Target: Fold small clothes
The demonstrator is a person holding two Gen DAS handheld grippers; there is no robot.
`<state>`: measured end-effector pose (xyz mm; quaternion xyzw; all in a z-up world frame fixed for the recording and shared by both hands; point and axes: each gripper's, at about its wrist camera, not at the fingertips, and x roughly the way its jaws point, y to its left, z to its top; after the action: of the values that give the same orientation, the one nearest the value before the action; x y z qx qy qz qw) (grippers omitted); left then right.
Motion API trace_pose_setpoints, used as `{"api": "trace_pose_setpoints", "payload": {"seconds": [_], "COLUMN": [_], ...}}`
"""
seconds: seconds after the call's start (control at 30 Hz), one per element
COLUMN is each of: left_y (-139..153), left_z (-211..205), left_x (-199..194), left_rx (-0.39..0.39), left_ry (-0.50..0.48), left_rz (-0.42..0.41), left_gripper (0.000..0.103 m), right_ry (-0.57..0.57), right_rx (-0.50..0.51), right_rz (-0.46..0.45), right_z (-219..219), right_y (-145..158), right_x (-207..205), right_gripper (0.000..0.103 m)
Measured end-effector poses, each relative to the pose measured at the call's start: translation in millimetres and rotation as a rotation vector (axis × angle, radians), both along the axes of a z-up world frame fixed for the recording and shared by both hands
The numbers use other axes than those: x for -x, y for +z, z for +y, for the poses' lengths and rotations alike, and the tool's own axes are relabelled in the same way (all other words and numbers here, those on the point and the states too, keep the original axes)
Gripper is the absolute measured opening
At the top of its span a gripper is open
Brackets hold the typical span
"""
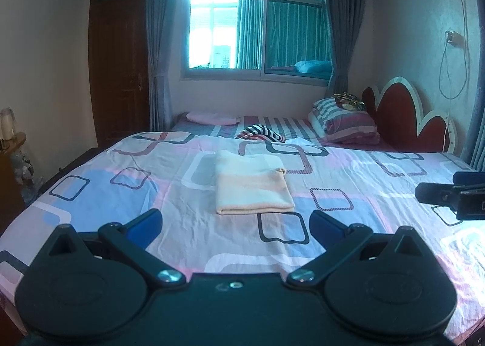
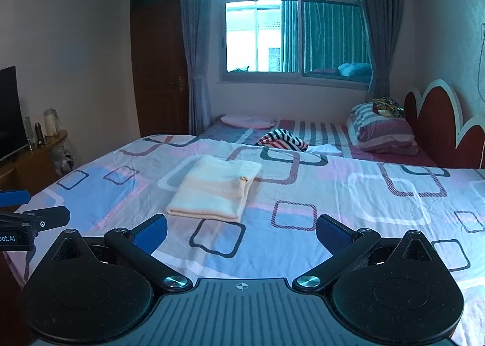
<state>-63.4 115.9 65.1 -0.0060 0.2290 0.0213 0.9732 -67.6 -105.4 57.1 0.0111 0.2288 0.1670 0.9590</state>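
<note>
The garment [image 1: 253, 182] lies folded into a flat rectangle on the bed [image 1: 348, 170], near the middle of the patterned sheet. It is cream with pale orange bands; the folded edge faces the near side.

Left gripper [image 1: 235, 226]: fingers spread wide, blue pads [image 1: 145, 224] apart, nothing between them. It hovers over the near part of the bed, clear of the garment, which lies just beyond the gap between the fingers.

Right gripper [image 2: 241, 232]: fingers likewise spread, holding nothing. The garment [image 2: 216, 188] lies beyond and slightly left of its centre line — not touched.

Each gripper shows at the edge of the other's view: the right gripper at the far right of the left wrist view, the left gripper [image 2: 18, 215] at the left edge of the right wrist view.

Farther away, a striped cloth [image 1: 260, 133] lies at the sheet's far edge. Pillows [image 1: 345, 121] are stacked at the far right against the red headboard [image 1: 400, 115]. A window [image 2: 291, 21] with grey curtains [image 2: 379, 28] fills the far wall.
</note>
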Motion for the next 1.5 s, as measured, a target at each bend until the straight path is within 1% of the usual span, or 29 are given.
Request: {"api": "trace_pose_setpoints", "payload": {"seconds": [0.53,0.77,1.3,1.5], "left_y": [3.1,2.6,0.4,-0.1], "left_z": [-10.2,-7.2,-7.9,-8.4], "left_x": [2.6,2.6,4.6,4.4], "left_rx": [-0.01,-0.007,-0.011,-0.002], "left_ry": [-0.015,-0.017,-0.011,-0.006], "left_rz": [-0.002,-0.004,-0.007,-0.003], "left_gripper": [0.103,0.103,0.103,0.103], "right_ry": [-0.011,-0.032,-0.019,-0.016], "right_rx": [-0.023,-0.034,-0.03,-0.03], "right_rz": [-0.003,-0.011,-0.008,-0.003], "right_z": [-15.1,-19.0,-13.4,-14.3], "right_y": [4.6,7.8,6.3,5.9], "right_x": [5.8,4.7,4.3,4.3], "right_gripper": [0.103,0.103,0.103,0.103]}}
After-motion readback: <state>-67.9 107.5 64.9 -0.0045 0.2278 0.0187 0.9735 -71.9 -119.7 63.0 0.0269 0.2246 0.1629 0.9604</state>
